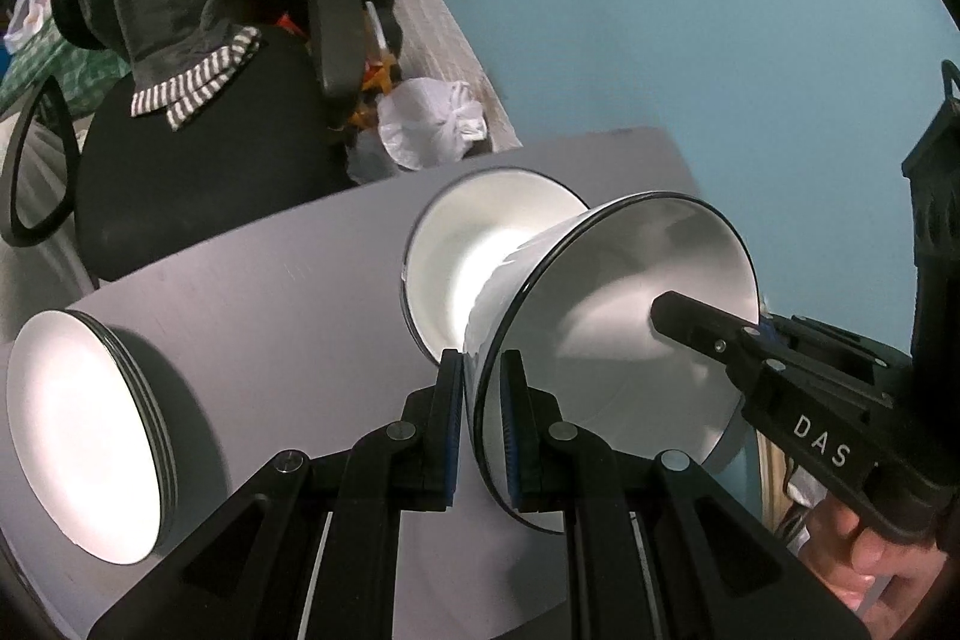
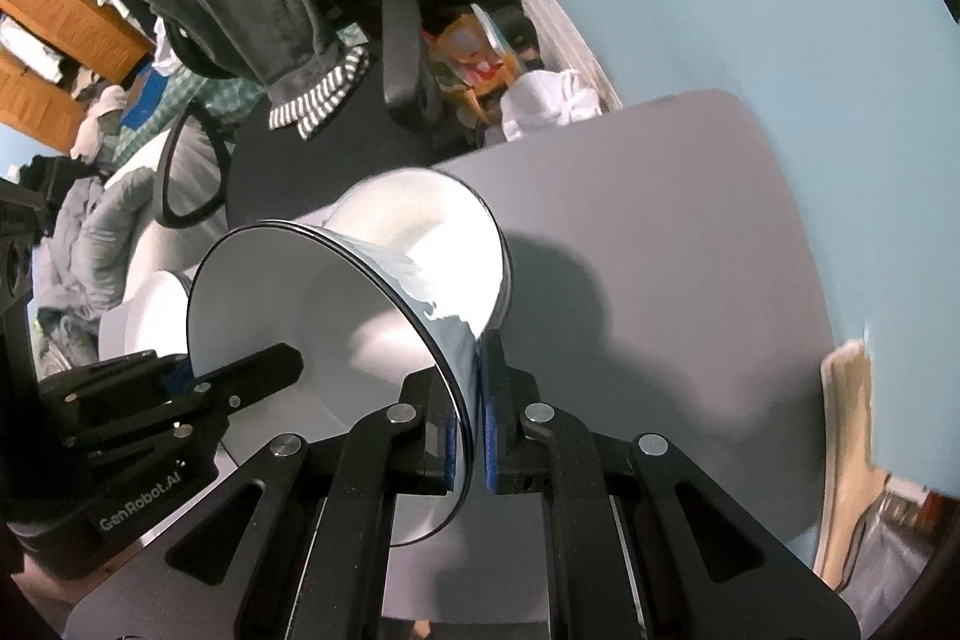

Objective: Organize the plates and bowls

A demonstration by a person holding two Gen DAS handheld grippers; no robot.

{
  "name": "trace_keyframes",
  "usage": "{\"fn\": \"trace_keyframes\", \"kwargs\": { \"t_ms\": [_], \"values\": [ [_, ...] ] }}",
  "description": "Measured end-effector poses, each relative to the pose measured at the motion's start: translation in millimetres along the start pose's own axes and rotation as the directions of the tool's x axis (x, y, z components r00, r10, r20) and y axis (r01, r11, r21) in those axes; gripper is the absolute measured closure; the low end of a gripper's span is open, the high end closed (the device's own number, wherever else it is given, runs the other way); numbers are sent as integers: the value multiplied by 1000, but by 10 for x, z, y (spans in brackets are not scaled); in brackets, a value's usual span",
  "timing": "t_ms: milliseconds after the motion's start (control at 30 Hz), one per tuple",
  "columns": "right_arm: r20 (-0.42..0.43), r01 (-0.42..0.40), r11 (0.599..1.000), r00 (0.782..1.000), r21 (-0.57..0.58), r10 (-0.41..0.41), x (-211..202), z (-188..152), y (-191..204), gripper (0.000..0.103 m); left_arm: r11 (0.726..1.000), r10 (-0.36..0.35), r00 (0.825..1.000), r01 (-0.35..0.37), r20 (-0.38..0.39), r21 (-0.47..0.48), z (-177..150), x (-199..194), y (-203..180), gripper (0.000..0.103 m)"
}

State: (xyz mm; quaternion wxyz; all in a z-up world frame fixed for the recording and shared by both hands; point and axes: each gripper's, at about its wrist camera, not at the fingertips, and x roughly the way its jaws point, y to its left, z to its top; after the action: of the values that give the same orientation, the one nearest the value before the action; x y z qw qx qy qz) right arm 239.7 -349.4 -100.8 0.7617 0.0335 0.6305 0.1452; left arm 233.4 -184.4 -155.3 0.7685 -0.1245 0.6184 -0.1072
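A white bowl with a dark rim (image 1: pixel 630 316) (image 2: pixel 312 316) hangs tilted above the grey table (image 1: pixel 270 292) (image 2: pixel 660 280), held from both sides. My left gripper (image 1: pixel 483 394) is shut on its near rim. My right gripper (image 2: pixel 477 382) is shut on the opposite rim; one of its fingers (image 1: pixel 690 322) lies inside the bowl in the left wrist view. A second white bowl (image 1: pixel 480 232) (image 2: pixel 432 220) sits on the table just behind the held one. A stack of white plates (image 1: pixel 78 430) (image 2: pixel 150 304) rests on the table at the left.
A black office chair (image 1: pixel 198 172) (image 2: pixel 336 148) draped with a grey garment stands beyond the table's far edge. A white plastic bag (image 1: pixel 432 124) lies by the blue wall. A pale board (image 2: pixel 852 430) leans at the table's right. A person's hand (image 1: pixel 864 550) holds the right gripper.
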Motion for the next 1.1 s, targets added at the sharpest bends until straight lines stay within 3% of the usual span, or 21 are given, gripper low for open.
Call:
{"fn": "trace_keyframes", "kwargs": {
  "t_ms": [367,800,1100],
  "values": [
    [-39,9,999,999,-40,-11,222,369,40,97,999,46,999,-47,-16,-27,292,203,90,92],
    [-112,-2,999,994,-40,-3,447,421,-19,97,994,112,992,-112,-53,-6,411,356,50,92],
    [-156,-52,999,986,-4,51,514,449,-102,93,995,95,993,-97,-64,-26,456,360,80,91]
  ]
}}
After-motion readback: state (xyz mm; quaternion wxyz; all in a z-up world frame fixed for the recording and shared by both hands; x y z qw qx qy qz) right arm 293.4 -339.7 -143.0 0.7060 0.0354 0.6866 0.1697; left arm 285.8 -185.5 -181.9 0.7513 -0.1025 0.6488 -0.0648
